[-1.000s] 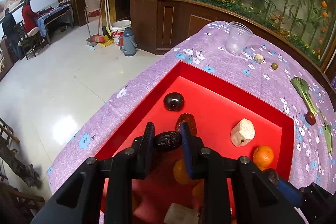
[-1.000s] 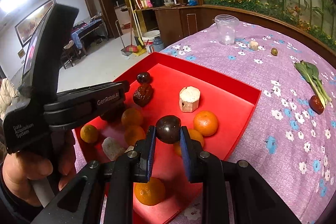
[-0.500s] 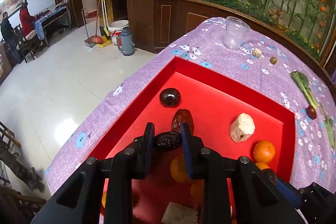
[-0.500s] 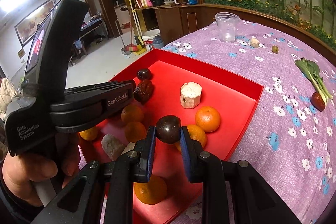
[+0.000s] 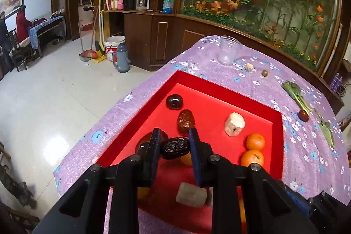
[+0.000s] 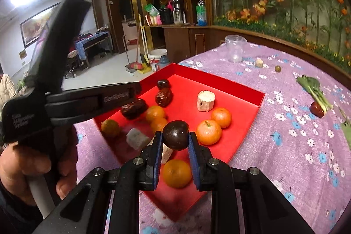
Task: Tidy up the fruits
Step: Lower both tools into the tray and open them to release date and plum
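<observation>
The desk (image 5: 307, 159) carries a red tray (image 5: 230, 89), its near end hidden behind both tools. The left gripper (image 5: 174, 147) has its fingers clamped on a wrinkled date (image 5: 175, 147), long axis crosswise. The right gripper (image 6: 175, 142) pinches a dark round fruit (image 6: 175, 134) over the tray.

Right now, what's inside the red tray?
Red tray: several oranges, two pale chunks, a dark round fruit and a date. The fingers cover part of the near floor.

Tray (image 6: 260, 100) on table (image 6: 285, 146) – oranges (image 6: 208, 132) inside, cup (image 6: 235, 51) behind, leafy stalk (image 6: 316, 91) right.
</observation>
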